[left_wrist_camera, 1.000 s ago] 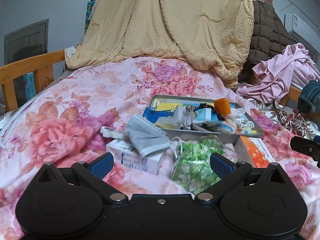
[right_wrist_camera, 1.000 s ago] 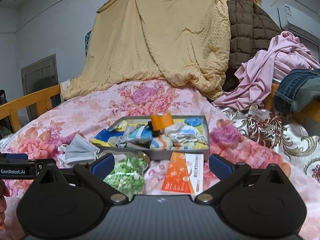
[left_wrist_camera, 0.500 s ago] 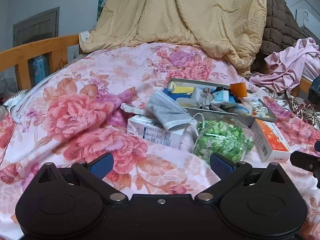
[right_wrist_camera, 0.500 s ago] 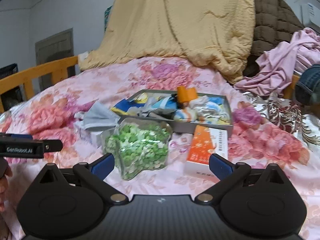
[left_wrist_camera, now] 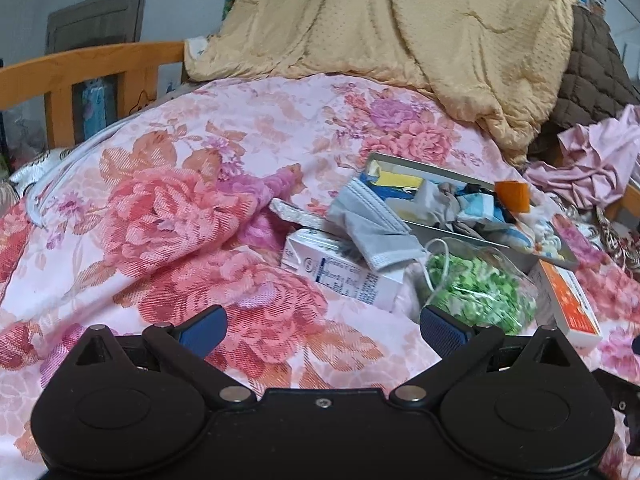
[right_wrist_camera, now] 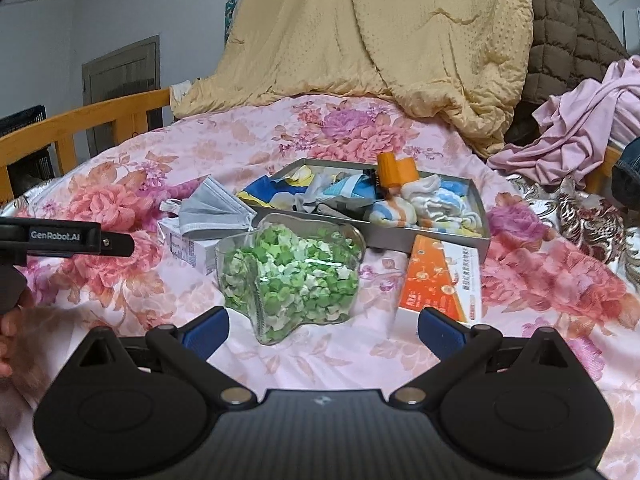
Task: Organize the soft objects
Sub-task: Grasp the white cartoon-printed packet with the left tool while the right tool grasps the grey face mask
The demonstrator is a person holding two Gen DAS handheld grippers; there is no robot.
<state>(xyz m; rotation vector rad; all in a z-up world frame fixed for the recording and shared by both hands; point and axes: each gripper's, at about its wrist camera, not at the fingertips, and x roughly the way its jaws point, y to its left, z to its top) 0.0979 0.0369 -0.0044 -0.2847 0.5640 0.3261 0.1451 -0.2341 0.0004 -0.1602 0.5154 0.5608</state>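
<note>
Both tools are held low over the bed (right_wrist_camera: 248, 140), nothing gripped. The left hand-held gripper (left_wrist_camera: 322, 324) is spread wide over bare floral cover; the right hand-held gripper (right_wrist_camera: 323, 327) is likewise spread, aimed at the clutter.

Task items: the grey tray (right_wrist_camera: 452, 240) sits mid-bed, already loaded with rolled socks (right_wrist_camera: 424, 208) and folded cloths. The grey face mask (right_wrist_camera: 214, 210) lies outside it, draped on a white carton (left_wrist_camera: 344, 274), just beside the tray's near-left corner.

Risks, as judged:
- The clear star-shaped jar (right_wrist_camera: 288, 276) of green paper stars stands between the right tool and the mask. A straight reach could tip it; the quilt underneath is soft and uneven.
- The mask is thin and limp. One layer or an ear loop alone may be pinched, and the white carton could be dragged with it.
- The orange box (right_wrist_camera: 440, 280) leans against the tray front and may be nudged.

View differences:
- The right wrist view shows the tray contents fully, an orange roll (right_wrist_camera: 394, 170) upright among them, and the other tool's labelled arm at left, with a hand below it.
- The left wrist view shows the mask's ear loop (left_wrist_camera: 434, 256) trailing onto the jar, and a blister strip (left_wrist_camera: 296, 214) beyond the carton, hidden in the right wrist view.
</note>
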